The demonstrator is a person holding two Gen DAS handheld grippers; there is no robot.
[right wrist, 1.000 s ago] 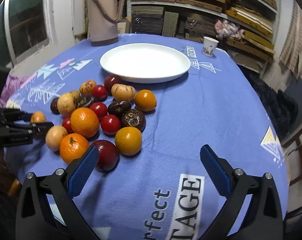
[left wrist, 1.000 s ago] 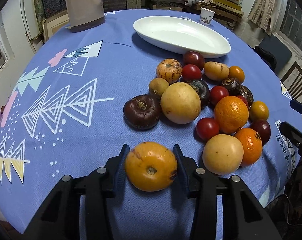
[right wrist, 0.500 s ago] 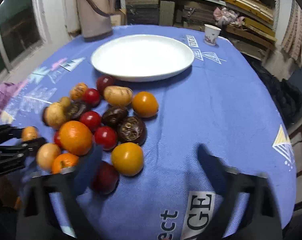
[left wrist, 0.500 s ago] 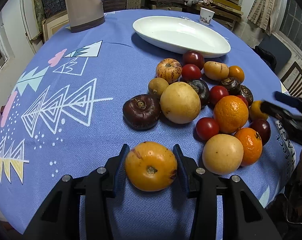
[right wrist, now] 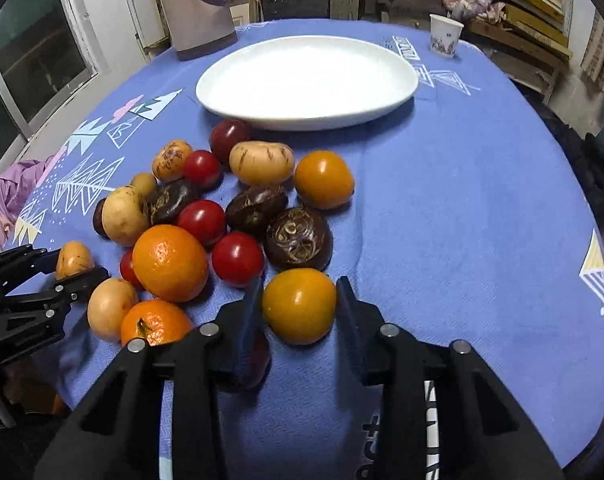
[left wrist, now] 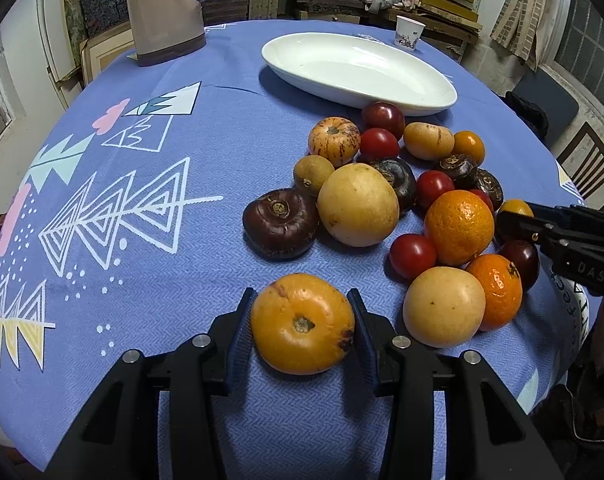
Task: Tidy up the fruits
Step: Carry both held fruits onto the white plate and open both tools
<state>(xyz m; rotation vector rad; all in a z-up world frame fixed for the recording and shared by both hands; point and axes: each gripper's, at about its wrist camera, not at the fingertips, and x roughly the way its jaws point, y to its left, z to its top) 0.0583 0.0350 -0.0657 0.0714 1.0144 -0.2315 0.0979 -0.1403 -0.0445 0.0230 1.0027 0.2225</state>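
- My left gripper [left wrist: 302, 322] is clamped on a round orange-yellow fruit with a brown stem scar [left wrist: 302, 323], resting on the blue patterned tablecloth [left wrist: 174, 264] just apart from the fruit pile
- My right gripper [right wrist: 298, 306] has just been closing its jaws; both pads now flank a smooth amber-yellow round fruit [right wrist: 299, 305] at the pile's near edge, apparently touching its sides
- White oval ceramic plate [right wrist: 238, 100] sits beyond the pile, nothing on it

Blue tablecloth [left wrist: 206, 152] w/ white triangle print, white plate [left wrist: 358, 68], orange fruit [left wrist: 302, 322], red tomatoes [right wrist: 238, 258], blk grippers [left wrist: 302, 320]
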